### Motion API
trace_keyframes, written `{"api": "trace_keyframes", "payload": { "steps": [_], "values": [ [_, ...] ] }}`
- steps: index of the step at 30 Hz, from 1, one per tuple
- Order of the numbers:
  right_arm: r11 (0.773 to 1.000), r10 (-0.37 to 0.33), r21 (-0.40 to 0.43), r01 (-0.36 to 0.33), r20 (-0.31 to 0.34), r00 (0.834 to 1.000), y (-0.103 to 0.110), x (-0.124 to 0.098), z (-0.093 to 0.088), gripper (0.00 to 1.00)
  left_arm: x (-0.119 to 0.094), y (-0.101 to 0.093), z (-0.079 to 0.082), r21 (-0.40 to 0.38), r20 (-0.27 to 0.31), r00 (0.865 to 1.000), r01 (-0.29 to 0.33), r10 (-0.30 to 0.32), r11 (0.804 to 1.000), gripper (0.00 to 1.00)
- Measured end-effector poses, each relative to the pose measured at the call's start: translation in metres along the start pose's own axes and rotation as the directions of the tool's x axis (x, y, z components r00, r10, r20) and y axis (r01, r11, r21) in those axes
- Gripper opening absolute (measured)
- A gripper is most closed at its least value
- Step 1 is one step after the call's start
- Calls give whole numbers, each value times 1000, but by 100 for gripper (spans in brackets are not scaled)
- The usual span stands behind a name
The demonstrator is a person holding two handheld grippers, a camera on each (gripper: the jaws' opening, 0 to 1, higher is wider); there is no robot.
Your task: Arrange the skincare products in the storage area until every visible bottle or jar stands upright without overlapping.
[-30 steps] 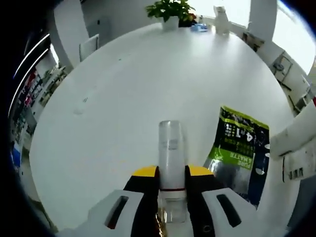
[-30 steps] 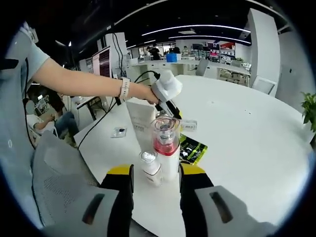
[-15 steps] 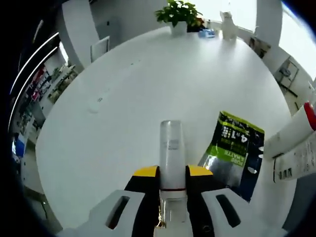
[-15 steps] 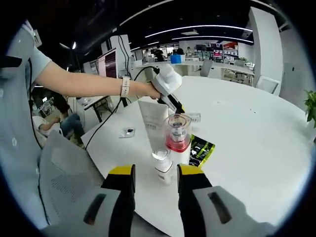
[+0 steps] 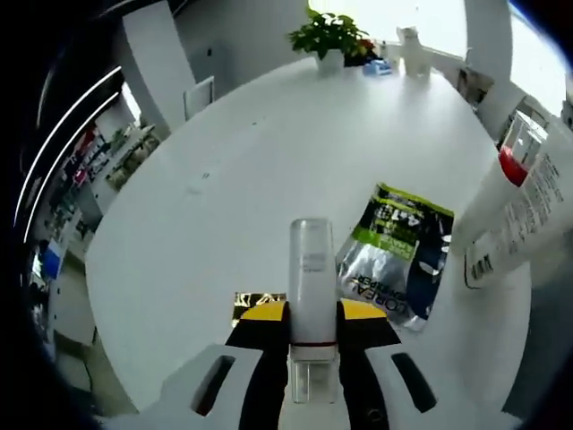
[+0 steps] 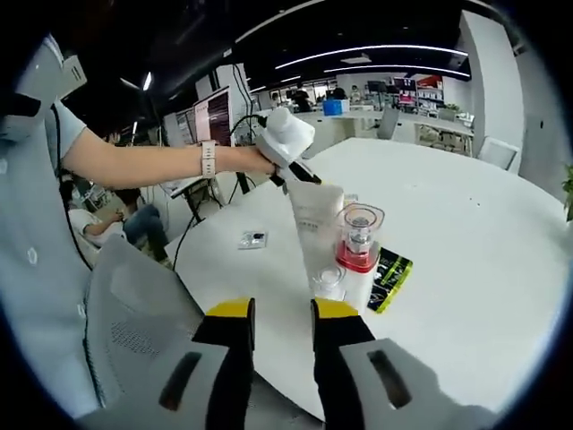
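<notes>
Gripping a clear, likely slippery bottle (image 5: 311,296) near its base, the left gripper (image 5: 311,333) fingers hold firm, while the right gripper (image 6: 276,324) fingers gape empty at six o'clock.

Green-black sachet (image 5: 394,260): upside-down "L'OREAL", possibly "4-in-1".

Left gripper (image 5: 312,315) clamped on clear bottle (image 5: 311,296), which blocks line straight ahead between jaws. Ahead and left: bare white table (image 5: 233,170), wide free passage up to potted plant (image 5: 330,36) at far edge. Right of jaws: green sachet (image 5: 398,260) flat on table, low obstacle. Further right: white tube (image 5: 515,219) and red-collared bottle (image 5: 519,152) close that side.

Right gripper (image 6: 276,328), jaws apart, nothing between. Just ahead: small clear-capped bottle (image 6: 328,282), same red-collared bottle and white tube crowded together, barring forward path. Right of cluster, open tabletop. Left: person's forearm (image 6: 143,161) and chair back (image 6: 134,313) hem approach.
</notes>
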State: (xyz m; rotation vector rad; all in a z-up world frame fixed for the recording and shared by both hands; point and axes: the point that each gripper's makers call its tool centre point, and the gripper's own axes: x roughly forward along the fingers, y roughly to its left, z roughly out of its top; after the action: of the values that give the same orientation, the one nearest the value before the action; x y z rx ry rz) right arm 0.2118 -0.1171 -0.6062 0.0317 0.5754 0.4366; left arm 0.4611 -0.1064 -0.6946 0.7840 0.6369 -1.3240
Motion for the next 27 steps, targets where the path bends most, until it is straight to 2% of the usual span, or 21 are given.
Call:
{"api": "trace_keyframes", "payload": {
  "steps": [3, 8, 11, 15, 19, 23, 27],
  "values": [
    [1000, 24, -7, -24, 6, 1000, 8, 2, 2, 23, -11, -16, -7, 77, -13, 1000, -27, 28, 997, 16],
    [998, 41, -38, -40, 16, 999, 17, 6, 8, 24, -25, -27, -24, 61, 5, 999, -41, 41, 997, 16],
    [996, 78, -46, -76, 29, 997, 29, 11, 13, 23, -36, -40, -32, 78, 5, 999, -54, 54, 995, 16],
    [994, 94, -56, -93, 15, 995, 37, 19, 11, 25, -50, -46, -39, 87, 45, 995, -97, 93, 992, 16],
    [992, 104, -69, -103, 14, 995, 43, 27, 10, 25, -62, -60, -47, 90, 58, 994, -98, 93, 991, 16],
    [994, 107, -32, -105, 39, 994, 45, 35, 12, 25, -75, -73, -48, 78, 89, 991, -107, 100, 991, 16],
    [996, 82, 31, -86, 109, 991, 44, 40, 23, 25, -88, -94, -43, 41, 131, 988, -85, 79, 996, 16]
  ]
}}
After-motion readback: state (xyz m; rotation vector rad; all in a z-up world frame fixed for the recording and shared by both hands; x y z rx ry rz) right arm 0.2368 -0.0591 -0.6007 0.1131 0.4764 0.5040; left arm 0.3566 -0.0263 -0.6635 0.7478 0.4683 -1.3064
